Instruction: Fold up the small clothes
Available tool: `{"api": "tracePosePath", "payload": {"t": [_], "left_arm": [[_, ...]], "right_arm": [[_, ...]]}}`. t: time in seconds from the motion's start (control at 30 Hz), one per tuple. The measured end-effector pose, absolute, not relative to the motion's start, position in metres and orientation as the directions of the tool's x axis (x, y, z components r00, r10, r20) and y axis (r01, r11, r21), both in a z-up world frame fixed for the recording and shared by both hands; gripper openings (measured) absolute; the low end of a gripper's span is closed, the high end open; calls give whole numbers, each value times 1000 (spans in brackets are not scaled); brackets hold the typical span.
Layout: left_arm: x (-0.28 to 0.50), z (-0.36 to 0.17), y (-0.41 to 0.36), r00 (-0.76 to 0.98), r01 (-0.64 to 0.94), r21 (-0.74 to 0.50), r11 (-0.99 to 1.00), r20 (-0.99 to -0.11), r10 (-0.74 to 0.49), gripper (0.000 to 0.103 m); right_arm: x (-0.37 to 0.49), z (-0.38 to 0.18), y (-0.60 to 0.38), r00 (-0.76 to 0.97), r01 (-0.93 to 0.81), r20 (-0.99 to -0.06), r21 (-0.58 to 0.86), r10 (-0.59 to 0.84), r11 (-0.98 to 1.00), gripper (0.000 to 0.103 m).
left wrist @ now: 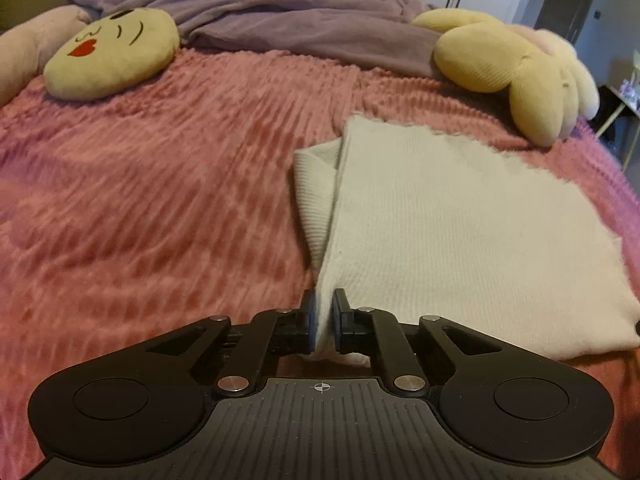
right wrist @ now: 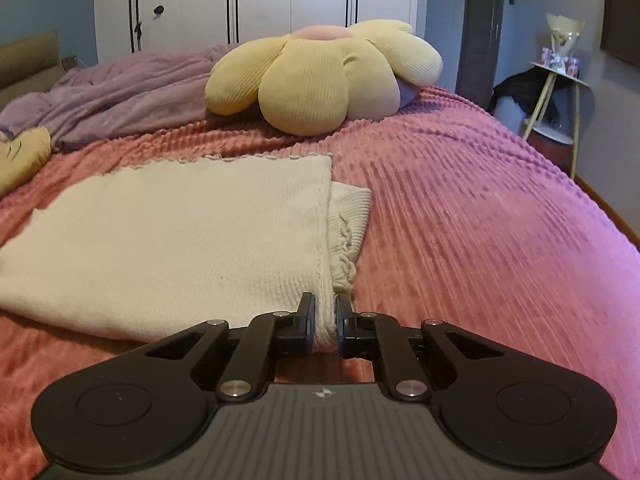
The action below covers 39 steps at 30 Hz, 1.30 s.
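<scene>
While both claws sit at the near edge of the cream knit top (left wrist: pixel 460 232), the clutter is all at the far side of the bed (left wrist: pixel 140 200). Emoji-face cushion (left wrist: pixel 114 54) lies far left and the yellow flower cushion (right wrist: pixel 320 76) far right, with a rumpled purple blanket (left wrist: pixel 280 20) between and behind them. Flower cushion is near the top's far scalloped hem but not touching it; emoji cushion is well apart.

Top lies flat on the pink ribbed bedspread, already folded to a rough rectangle, with a ribbed sleeve end (left wrist: pixel 316 196) poking out from under each side edge.

Open bedspread runs wide to the left of the top in the left wrist view and to the right in the right wrist view. Bed edge drops off at right, with a small side table (right wrist: pixel 560 92) beyond it.

Left claw (left wrist: pixel 323 312) is angled down at the near left corner, jaws pinched narrow on the fabric. Right claw (right wrist: pixel 324 314) is at the near right corner, tilted down less steeply, jaws likewise clamped on the cream edge.
</scene>
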<state>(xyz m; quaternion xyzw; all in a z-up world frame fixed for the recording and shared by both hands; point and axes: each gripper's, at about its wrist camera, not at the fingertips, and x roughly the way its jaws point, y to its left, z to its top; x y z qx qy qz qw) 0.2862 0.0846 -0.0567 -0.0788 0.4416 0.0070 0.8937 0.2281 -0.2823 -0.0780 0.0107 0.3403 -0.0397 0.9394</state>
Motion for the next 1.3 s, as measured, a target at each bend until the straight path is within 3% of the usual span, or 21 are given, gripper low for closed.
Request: {"api": "tracePosePath", "payload": {"t": [0.1, 0.17, 0.23, 0.3, 0.6, 0.73, 0.9, 1.17, 1.3], "left_arm": [[287, -68, 89, 587, -87, -116, 989, -808, -43, 11], [284, -72, 93, 581, -95, -122, 988, -813, -45, 19], [282, -70, 98, 589, -113, -129, 985, -808, -38, 38], [280, -68, 105, 597, -137, -159, 978, -801, -47, 44], [285, -65, 130, 643, -203, -370, 906, -749, -162, 43], [299, -68, 125, 637, -140, -409, 902, -734, -234, 57], [326, -91, 115, 566, -97, -474, 875, -749, -343, 57], [349, -108, 121, 561, -110, -557, 823, -719, -411, 57], [351, -104, 116, 570, -46, -534, 844, -708, -416, 43]], "right_arm": [[231, -93, -285, 729, 87, -677, -54, -101, 995, 10], [229, -97, -291, 714, 87, -696, -22, -78, 996, 13], [226, -90, -296, 718, 95, -693, 6, -64, 995, 19], [222, -82, -299, 731, 100, -681, 29, -54, 995, 20], [219, -72, -262, 775, 11, -632, -9, -14, 1000, 21], [223, -78, -234, 771, -45, -635, 20, 47, 999, 21], [234, -82, -197, 760, -92, -640, 63, 111, 994, 21], [248, -92, -143, 768, -200, -626, -30, 137, 979, 21], [260, -108, -140, 743, -167, -661, -30, 105, 986, 21]]}}
